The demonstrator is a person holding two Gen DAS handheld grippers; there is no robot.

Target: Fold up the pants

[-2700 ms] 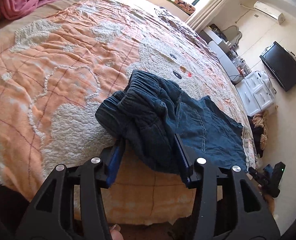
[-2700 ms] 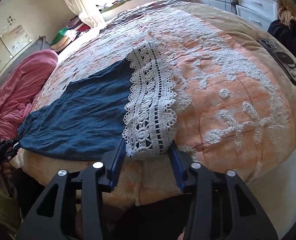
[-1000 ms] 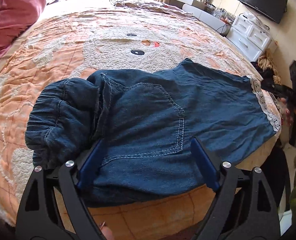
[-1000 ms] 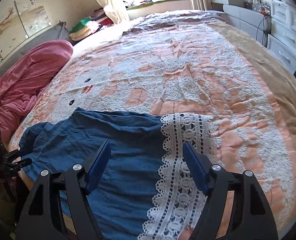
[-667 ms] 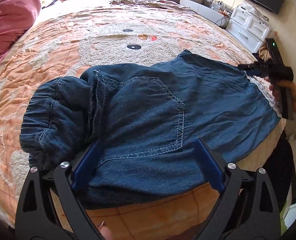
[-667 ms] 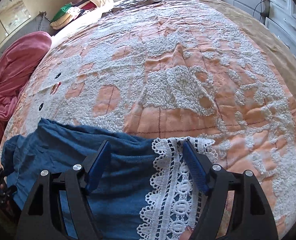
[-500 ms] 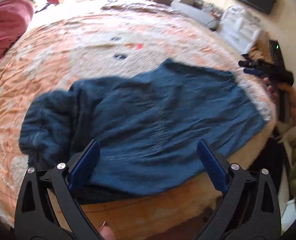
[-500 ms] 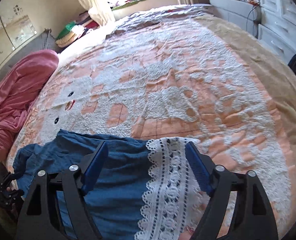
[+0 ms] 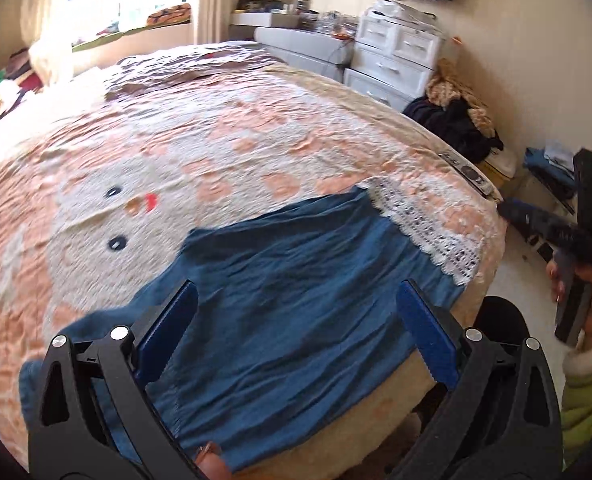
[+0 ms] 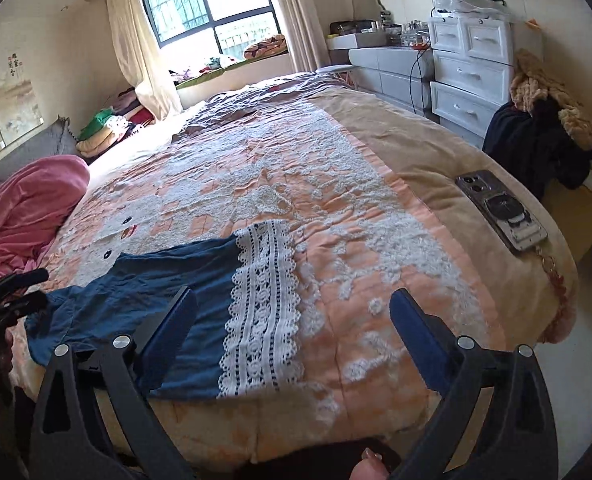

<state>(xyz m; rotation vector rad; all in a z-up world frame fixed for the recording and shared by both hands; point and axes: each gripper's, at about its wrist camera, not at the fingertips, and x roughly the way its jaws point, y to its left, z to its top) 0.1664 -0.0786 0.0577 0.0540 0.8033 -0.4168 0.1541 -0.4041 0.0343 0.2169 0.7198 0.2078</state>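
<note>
pants point(image 9: 296, 300) below wide-open, empty tongs

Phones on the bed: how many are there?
1. A phone lies camera-side up near the bed's right edge, well apart from the blue pants. Others could be hidden.

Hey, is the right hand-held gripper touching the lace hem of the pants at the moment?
Apart. In the right wrist view the right hand-held gripper, its jaws opening, sits back from the lace hem; neither pad meets it.
</note>
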